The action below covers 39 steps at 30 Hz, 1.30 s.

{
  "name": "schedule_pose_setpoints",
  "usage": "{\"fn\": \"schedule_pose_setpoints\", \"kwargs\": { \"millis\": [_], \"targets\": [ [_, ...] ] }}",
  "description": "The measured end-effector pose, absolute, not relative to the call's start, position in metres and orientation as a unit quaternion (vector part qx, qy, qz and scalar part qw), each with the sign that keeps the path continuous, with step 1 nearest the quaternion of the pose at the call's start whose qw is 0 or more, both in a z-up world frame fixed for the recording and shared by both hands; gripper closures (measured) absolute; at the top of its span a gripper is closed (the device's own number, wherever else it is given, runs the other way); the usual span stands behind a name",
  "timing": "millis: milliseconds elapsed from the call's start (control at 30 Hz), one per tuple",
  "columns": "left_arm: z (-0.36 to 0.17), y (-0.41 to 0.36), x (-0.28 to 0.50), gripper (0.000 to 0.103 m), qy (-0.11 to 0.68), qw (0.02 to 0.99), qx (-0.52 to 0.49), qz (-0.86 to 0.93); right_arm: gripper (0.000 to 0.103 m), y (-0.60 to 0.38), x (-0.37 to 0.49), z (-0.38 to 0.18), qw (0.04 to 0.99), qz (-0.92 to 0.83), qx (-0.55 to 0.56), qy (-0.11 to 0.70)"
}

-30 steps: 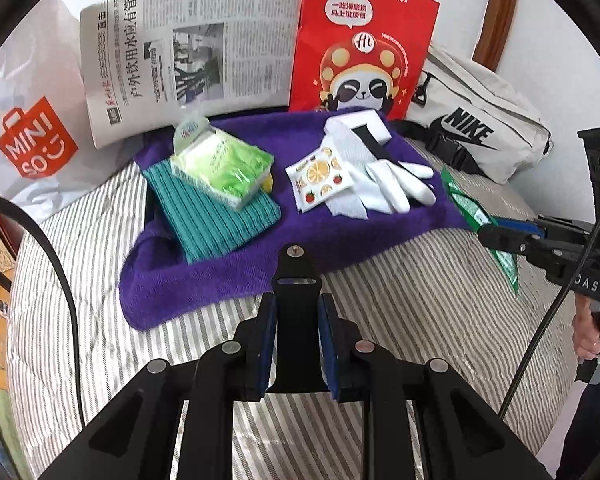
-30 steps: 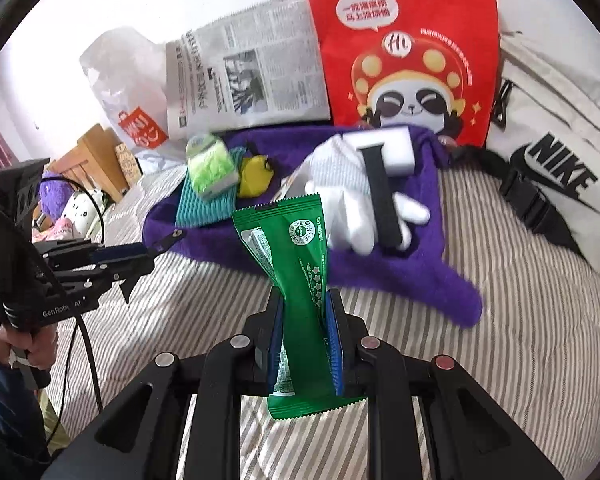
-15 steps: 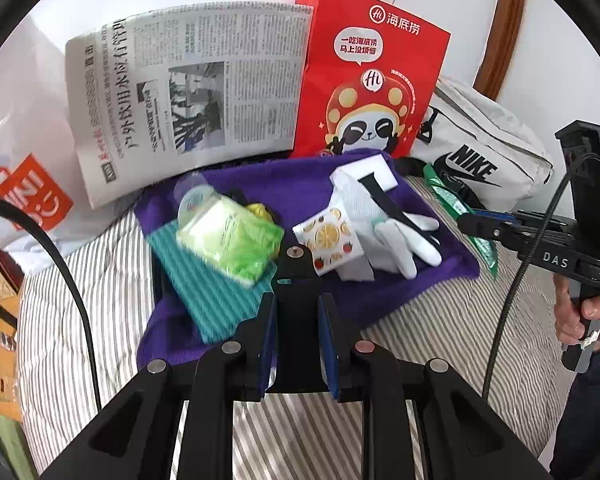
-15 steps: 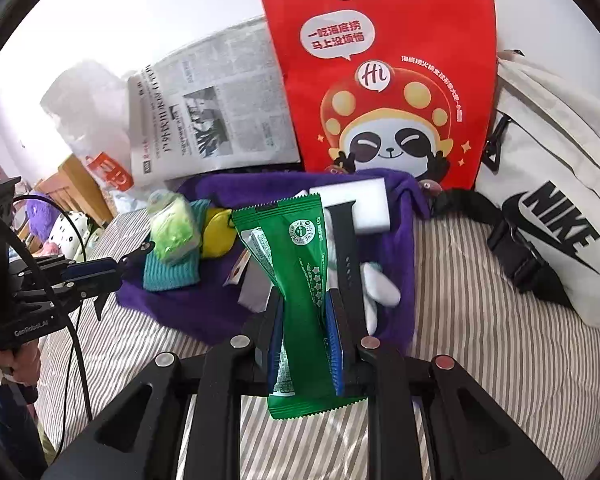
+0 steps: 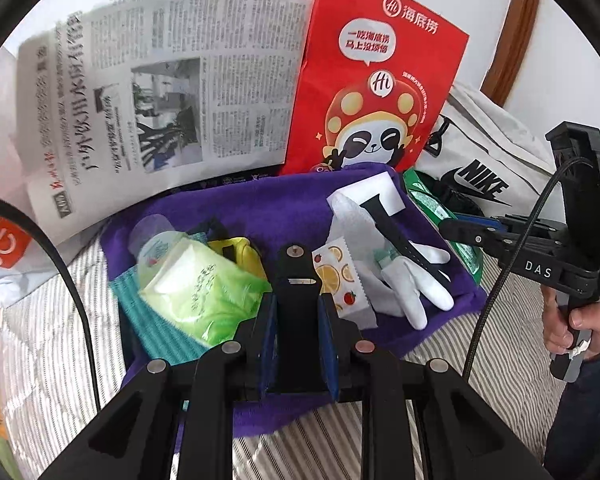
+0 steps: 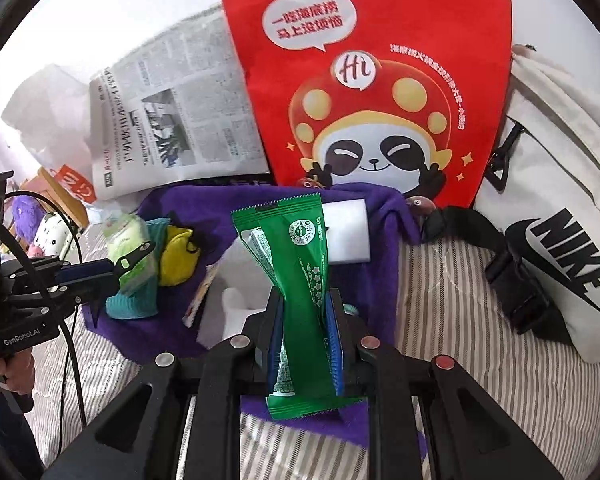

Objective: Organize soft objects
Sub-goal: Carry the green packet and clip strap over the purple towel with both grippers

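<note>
The right gripper (image 6: 305,312) has its jaws clenched on a green sachet (image 6: 296,264), which stands upright between them; its lower edge hangs below the jaws and its printed text is too small to read. This sachet hides much of the white glove (image 6: 236,300) lying just beyond the jaws on the purple towel (image 6: 216,208). The left gripper (image 5: 296,312) holds nothing, its jaws drawn close with only a narrow gap around the black centre post, which conceals part of a fruit-printed sachet (image 5: 340,276) just ahead. Immediately left of these jaws lies a pale green wet-wipe pack (image 5: 196,288) on a teal cloth (image 5: 160,332), with a yellow item (image 5: 244,248), largely covered, behind it. Ahead and to the right, the glove (image 5: 416,284) is crossed by a black strap (image 5: 396,232), whose far end rests on a white sponge block (image 5: 384,192). All of these lie on the towel, spread over the striped bed (image 5: 440,344). Farther off, a newspaper (image 5: 160,100) and a red paper bag (image 5: 372,80) stand against the wall, closing off the far side; a white Nike bag (image 6: 556,216) lies to the right, and an orange-and-white plastic bag (image 5: 0,240) is cut off at the left edge.
</note>
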<state>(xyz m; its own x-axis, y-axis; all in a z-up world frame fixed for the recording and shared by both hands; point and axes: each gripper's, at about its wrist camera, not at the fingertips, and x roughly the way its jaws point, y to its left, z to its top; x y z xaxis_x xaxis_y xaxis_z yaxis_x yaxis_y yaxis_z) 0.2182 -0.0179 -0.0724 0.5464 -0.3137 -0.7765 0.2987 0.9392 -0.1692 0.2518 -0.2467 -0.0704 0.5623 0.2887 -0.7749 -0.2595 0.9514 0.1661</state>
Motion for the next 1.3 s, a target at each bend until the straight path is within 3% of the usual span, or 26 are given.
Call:
{"fn": "schedule_pose_setpoints", "kwargs": {
  "millis": [467, 967, 1167, 1300],
  "targets": [
    [-0.102, -0.028, 0.251, 0.082, 0.466, 0.868, -0.008, -0.172, 0.083, -0.237, 0.278, -0.110, 0.864, 0.157, -0.003, 0.479],
    [-0.109, -0.040, 0.259, 0.081, 0.473, 0.864, 0.018, -0.172, 0.074, -0.235, 0.281, -0.116, 0.858, 0.165, -0.012, 0.487],
    [-0.108, -0.045, 0.256, 0.071, 0.479, 0.860, 0.020, -0.175, 0.068, -0.235, 0.279, -0.116, 0.857, 0.166, -0.014, 0.487],
    [-0.106, -0.049, 0.250, 0.056, 0.481, 0.858, 0.021, -0.179, 0.061, -0.240, 0.274, -0.110, 0.857, 0.170, -0.003, 0.486]
  ]
}}
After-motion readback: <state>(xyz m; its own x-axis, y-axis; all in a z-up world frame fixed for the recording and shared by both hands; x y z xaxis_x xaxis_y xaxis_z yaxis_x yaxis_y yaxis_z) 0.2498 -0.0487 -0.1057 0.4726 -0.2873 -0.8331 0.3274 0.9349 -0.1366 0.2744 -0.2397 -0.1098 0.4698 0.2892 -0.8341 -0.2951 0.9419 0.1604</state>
